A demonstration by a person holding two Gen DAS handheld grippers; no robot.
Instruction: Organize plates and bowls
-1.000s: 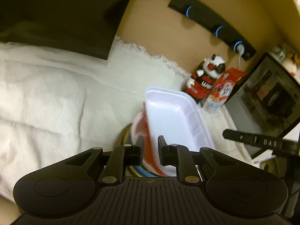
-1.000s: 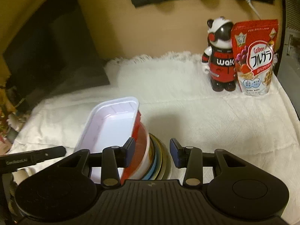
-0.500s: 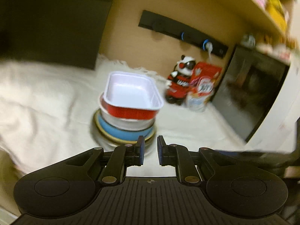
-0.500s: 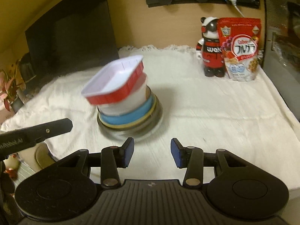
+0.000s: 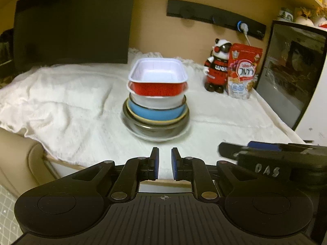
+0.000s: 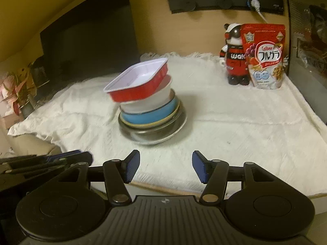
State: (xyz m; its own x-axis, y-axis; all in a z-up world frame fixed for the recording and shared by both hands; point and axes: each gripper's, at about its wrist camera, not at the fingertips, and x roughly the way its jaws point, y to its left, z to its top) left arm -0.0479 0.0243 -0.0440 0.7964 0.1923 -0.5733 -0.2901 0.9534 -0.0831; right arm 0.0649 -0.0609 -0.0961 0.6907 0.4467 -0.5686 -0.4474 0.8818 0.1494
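A stack of dishes stands on the white cloth. A red rectangular tray (image 5: 158, 87) with a white inside sits on top, tilted in the right wrist view (image 6: 137, 90). Under it are a white bowl (image 5: 157, 102), a blue bowl (image 5: 155, 114), a tan plate and a metal bowl (image 5: 155, 129) on a white plate. My left gripper (image 5: 164, 161) is at the table's near edge, well short of the stack, its jaws a narrow gap apart and empty. My right gripper (image 6: 166, 168) is open and empty, also short of the stack (image 6: 151, 120).
A red and black bear figure (image 5: 217, 69) and a red cereal bag (image 5: 243, 73) stand at the back right. A dark cabinet (image 5: 292, 71) is on the right. A dark screen (image 5: 71, 30) stands at the back left. A plant (image 6: 14, 89) is far left.
Both grippers have pulled back from the stack toward the table's near edge. The red tray, held in the left jaws a second ago, now rests on top of the stack.
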